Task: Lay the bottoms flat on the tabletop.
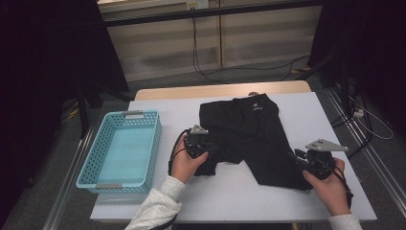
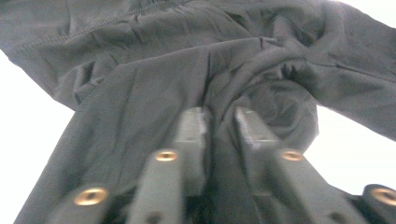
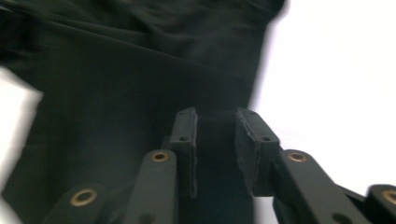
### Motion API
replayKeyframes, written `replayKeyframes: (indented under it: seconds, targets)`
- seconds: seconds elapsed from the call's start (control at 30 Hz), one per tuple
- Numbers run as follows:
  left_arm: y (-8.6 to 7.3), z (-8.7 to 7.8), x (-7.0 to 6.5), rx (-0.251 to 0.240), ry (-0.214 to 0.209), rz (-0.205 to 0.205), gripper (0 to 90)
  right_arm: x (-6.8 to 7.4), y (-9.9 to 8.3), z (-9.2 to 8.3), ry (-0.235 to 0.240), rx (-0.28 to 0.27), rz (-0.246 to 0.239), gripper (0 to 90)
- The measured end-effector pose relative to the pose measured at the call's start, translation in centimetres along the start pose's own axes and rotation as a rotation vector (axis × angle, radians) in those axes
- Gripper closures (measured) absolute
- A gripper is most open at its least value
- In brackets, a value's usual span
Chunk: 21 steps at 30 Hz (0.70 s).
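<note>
A white-topped bench (image 1: 230, 191) over grey carpet carries black fabric shorts (image 1: 249, 134) and a turquoise plastic basket (image 1: 122, 151), both the left claw (image 1: 207, 152) and right claw (image 1: 296, 162) parted slightly over cloth

Left gripper (image 2: 220, 122) over crumpled black garment (image 2: 140, 93), a fabric fold between its slightly parted jaws

one black garment (image 1: 249, 136) — perhaps shorts, one basket (image 1: 122, 151)

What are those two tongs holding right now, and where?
Nothing firmly: the left tongs and right tongs stand slightly apart, each astride a leg end of the black shorts, cloth between them, not pinched.
</note>
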<state>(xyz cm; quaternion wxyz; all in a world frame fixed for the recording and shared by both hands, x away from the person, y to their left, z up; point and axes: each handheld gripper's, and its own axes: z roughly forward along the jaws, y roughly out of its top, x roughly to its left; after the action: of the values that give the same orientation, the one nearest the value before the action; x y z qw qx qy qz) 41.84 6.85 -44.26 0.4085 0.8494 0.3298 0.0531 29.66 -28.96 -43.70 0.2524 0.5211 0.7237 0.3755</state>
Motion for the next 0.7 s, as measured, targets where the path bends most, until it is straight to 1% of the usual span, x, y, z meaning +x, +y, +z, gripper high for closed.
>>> replayKeyframes:
  seconds: [0.07,0.1,0.13,0.17,0.2,0.23,0.27,0.3,0.33,0.4,0.47,0.5,0.53,0.57,0.6,0.63,0.67,0.7]
  targets:
    - [-0.2,-0.3,-0.3,-0.015,0.002,0.007,56.8,1.3,0.1,-0.5,0.042,0.008,-0.026,63.0]
    - [-0.2,-0.5,-0.4,-0.017,0.009,0.017,50.1,1.9,0.0,-0.6,0.06,0.012,-0.03,61.5]
    - [-0.3,-0.7,-0.5,-0.017,0.014,0.016,45.2,2.4,-0.2,-0.6,0.08,0.017,-0.028,61.4]
    - [-0.4,-0.9,-0.6,-0.015,0.02,0.025,40.8,2.8,-0.4,-0.6,0.101,0.022,-0.02,61.0]
    - [-0.5,-1.1,-0.7,-0.025,0.029,0.028,38.1,3.1,-0.6,-0.6,0.106,0.032,-0.026,60.7]
    - [-0.5,-1.3,-0.8,-0.022,0.031,0.032,35.9,3.3,-0.9,-0.5,0.106,0.045,-0.03,60.5]
    - [-0.6,-1.6,-0.9,-0.028,0.032,0.035,33.2,3.5,-1.1,-0.5,0.112,0.055,-0.024,60.6]
    - [-0.8,-1.8,-1.0,-0.031,0.032,0.031,31.7,3.7,-1.4,-0.5,0.123,0.062,-0.019,61.1]
    - [-0.9,-2.0,-1.1,-0.027,0.037,0.04,30.7,4.0,-1.6,-0.6,0.127,0.068,-0.02,61.1]
    - [-0.9,-2.3,-1.2,-0.015,0.038,0.039,29.0,4.7,-2.0,-0.6,0.143,0.081,-0.032,62.6]
    - [-0.9,-2.6,-1.4,-0.025,0.044,0.038,27.7,5.3,-2.3,-0.5,0.154,0.092,-0.053,62.7]
    - [-0.9,-2.7,-1.5,-0.025,0.047,0.044,27.4,5.6,-2.3,-0.3,0.127,0.097,-0.079,63.0]
    - [-0.9,-2.8,-1.6,-0.019,0.048,0.049,26.9,5.6,-2.4,-0.1,0.107,0.098,-0.087,63.4]
    - [-1.0,-2.9,-1.7,-0.021,0.049,0.054,26.8,5.6,-2.4,0.1,0.105,0.098,-0.079,64.8]
    - [-1.0,-2.9,-1.8,-0.021,0.047,0.058,26.8,5.6,-2.5,0.3,0.106,0.102,-0.079,68.3]
    - [-1.1,-2.8,-2.0,-0.022,0.043,0.054,26.8,5.7,-2.5,0.4,0.108,0.102,-0.091,73.6]
    - [-1.1,-2.8,-2.2,-0.018,0.042,0.058,26.8,5.8,-2.5,0.4,0.118,0.102,-0.104,75.7]
    - [-1.1,-2.7,-2.3,-0.017,0.041,0.061,26.8,6.0,-2.5,0.4,0.131,0.104,-0.104,75.8]
